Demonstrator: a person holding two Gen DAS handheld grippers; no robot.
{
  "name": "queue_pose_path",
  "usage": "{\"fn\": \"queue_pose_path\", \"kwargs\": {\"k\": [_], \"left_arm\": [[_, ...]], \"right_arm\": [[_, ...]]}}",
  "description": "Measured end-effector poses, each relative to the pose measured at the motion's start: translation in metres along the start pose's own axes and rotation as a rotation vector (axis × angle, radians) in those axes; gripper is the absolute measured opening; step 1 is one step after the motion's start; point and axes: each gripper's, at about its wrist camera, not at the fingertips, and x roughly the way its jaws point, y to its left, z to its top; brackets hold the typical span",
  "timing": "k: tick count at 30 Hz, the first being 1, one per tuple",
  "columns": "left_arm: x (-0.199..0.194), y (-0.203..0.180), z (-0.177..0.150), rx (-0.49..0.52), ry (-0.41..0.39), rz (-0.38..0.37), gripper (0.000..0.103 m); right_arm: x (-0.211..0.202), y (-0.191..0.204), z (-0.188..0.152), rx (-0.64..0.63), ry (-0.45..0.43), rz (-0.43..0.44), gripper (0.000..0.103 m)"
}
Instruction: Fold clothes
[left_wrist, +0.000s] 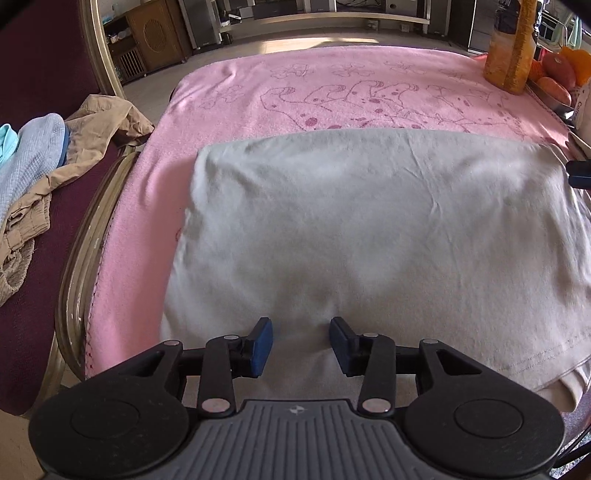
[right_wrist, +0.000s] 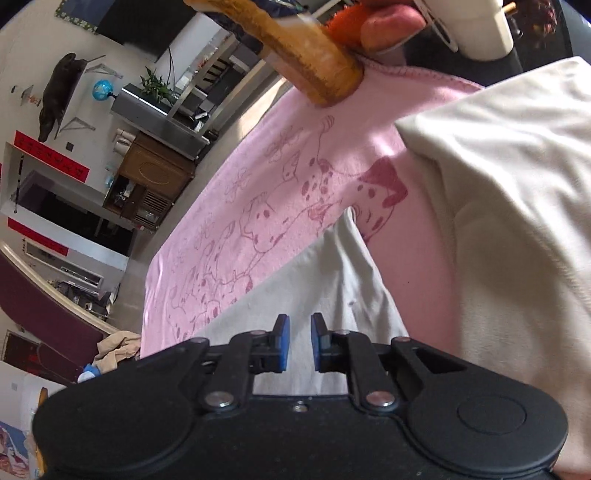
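Observation:
A cream garment (left_wrist: 369, 221) lies folded into a wide rectangle on a pink printed blanket (left_wrist: 258, 103). My left gripper (left_wrist: 301, 345) hovers over the garment's near edge, its blue pads well apart with only flat cloth showing below them. In the right wrist view the camera is rolled; the garment (right_wrist: 498, 221) has a raised fold at the right and a flat strip running toward my right gripper (right_wrist: 300, 341). Its pads stand a narrow gap apart with cloth seen behind them, none pinched. That gripper's blue tips (left_wrist: 580, 171) also peek in at the garment's right edge.
A dark red chair (left_wrist: 44, 55) at the left holds beige clothes (left_wrist: 92, 125) and light blue clothes (left_wrist: 33, 147). An amber bottle (left_wrist: 511, 44) and fruit (left_wrist: 561, 70) stand at the blanket's far right corner. The blanket (right_wrist: 258, 206) ends at a table edge, with floor beyond.

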Motion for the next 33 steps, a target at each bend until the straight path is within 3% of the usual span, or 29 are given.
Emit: {"fn": "queue_pose_path", "kwargs": {"k": [2, 3, 5, 6, 7, 9, 13, 15, 17, 19, 20, 21, 23, 26, 29, 31, 33], "left_arm": [[0.000, -0.001, 0.000, 0.007, -0.001, 0.004, 0.042], [0.000, -0.001, 0.001, 0.010, -0.002, 0.006, 0.042], [0.000, -0.002, 0.001, 0.014, -0.003, 0.007, 0.042], [0.000, -0.002, 0.001, 0.014, -0.003, 0.006, 0.042], [0.000, -0.001, 0.001, 0.014, -0.002, 0.005, 0.042], [0.000, -0.001, 0.002, 0.014, -0.001, 0.006, 0.042], [0.000, -0.001, 0.000, 0.017, -0.006, 0.009, 0.043], [0.000, 0.000, -0.001, 0.016, -0.008, 0.011, 0.046], [0.001, 0.003, 0.000, 0.010, -0.007, 0.008, 0.047], [0.001, 0.003, 0.000, 0.006, -0.006, 0.007, 0.047], [0.001, 0.003, 0.001, 0.007, -0.005, 0.008, 0.047], [0.001, 0.002, 0.001, 0.008, -0.005, 0.008, 0.047], [-0.001, 0.000, 0.000, 0.019, -0.007, 0.016, 0.046], [-0.011, -0.002, -0.002, 0.035, -0.024, 0.013, 0.035], [-0.025, -0.004, -0.010, 0.044, -0.055, -0.062, 0.029], [-0.031, -0.008, -0.016, 0.054, -0.059, -0.116, 0.029], [-0.028, -0.017, -0.021, 0.087, -0.045, -0.108, 0.029]], "right_arm": [[0.007, -0.001, 0.002, -0.019, -0.016, -0.091, 0.014], [0.003, 0.000, 0.002, -0.044, -0.074, -0.171, 0.014], [-0.022, 0.006, -0.002, -0.111, -0.287, -0.311, 0.015], [-0.034, 0.010, -0.004, -0.138, -0.371, -0.346, 0.015], [-0.042, 0.013, -0.003, -0.150, -0.387, -0.305, 0.015], [-0.046, 0.017, -0.003, -0.155, -0.328, -0.199, 0.023], [-0.009, 0.005, -0.010, -0.055, -0.085, -0.025, 0.028], [0.008, -0.003, -0.011, -0.003, -0.031, -0.043, 0.027], [-0.002, -0.004, -0.009, -0.035, -0.148, -0.184, 0.023], [-0.033, 0.005, -0.010, -0.085, -0.380, -0.379, 0.026], [-0.050, 0.007, -0.009, -0.070, -0.439, -0.350, 0.029], [-0.065, 0.007, -0.007, -0.036, -0.445, -0.276, 0.031], [-0.089, 0.012, -0.011, -0.032, -0.404, -0.185, 0.036], [-0.111, 0.018, -0.026, -0.039, -0.289, -0.171, 0.044], [-0.124, 0.010, -0.051, 0.008, -0.175, -0.137, 0.055], [-0.125, -0.001, -0.070, 0.035, -0.116, -0.132, 0.055], [-0.119, -0.014, -0.087, 0.058, -0.073, -0.136, 0.050]]}}
